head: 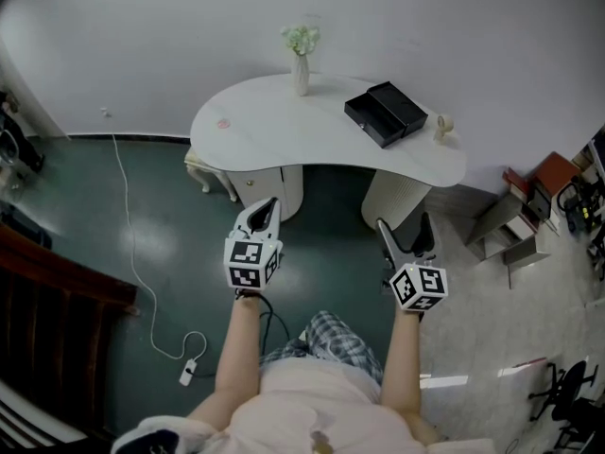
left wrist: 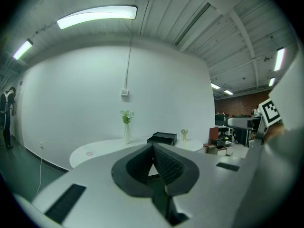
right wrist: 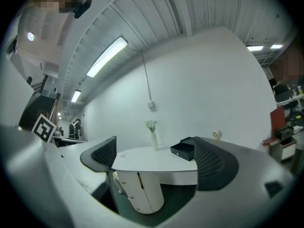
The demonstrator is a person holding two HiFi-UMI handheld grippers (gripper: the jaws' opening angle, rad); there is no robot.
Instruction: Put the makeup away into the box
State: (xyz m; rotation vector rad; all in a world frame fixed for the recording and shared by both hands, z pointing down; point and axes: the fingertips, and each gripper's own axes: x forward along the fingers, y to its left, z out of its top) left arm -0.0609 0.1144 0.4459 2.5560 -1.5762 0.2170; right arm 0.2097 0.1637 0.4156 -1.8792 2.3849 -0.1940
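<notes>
A black box (head: 385,112) lies open on the right part of the white curved table (head: 284,135). One small pink round item (head: 224,123) rests near the table's left end. Both grippers hang in front of the table, well short of it. My left gripper (head: 267,208) is shut with nothing in it; its pads meet in the left gripper view (left wrist: 153,148), with the box (left wrist: 162,137) far beyond. My right gripper (head: 405,237) is open and empty; between its spread fingers (right wrist: 102,156) the right gripper view shows the table, the box (right wrist: 183,149) and the pink item (right wrist: 122,155).
A white vase of flowers (head: 300,60) stands at the table's back edge, and a small round object on a stand (head: 442,126) at its right end. A white cable (head: 132,253) trails over the green floor at left. Grey shelving (head: 510,230) stands at right.
</notes>
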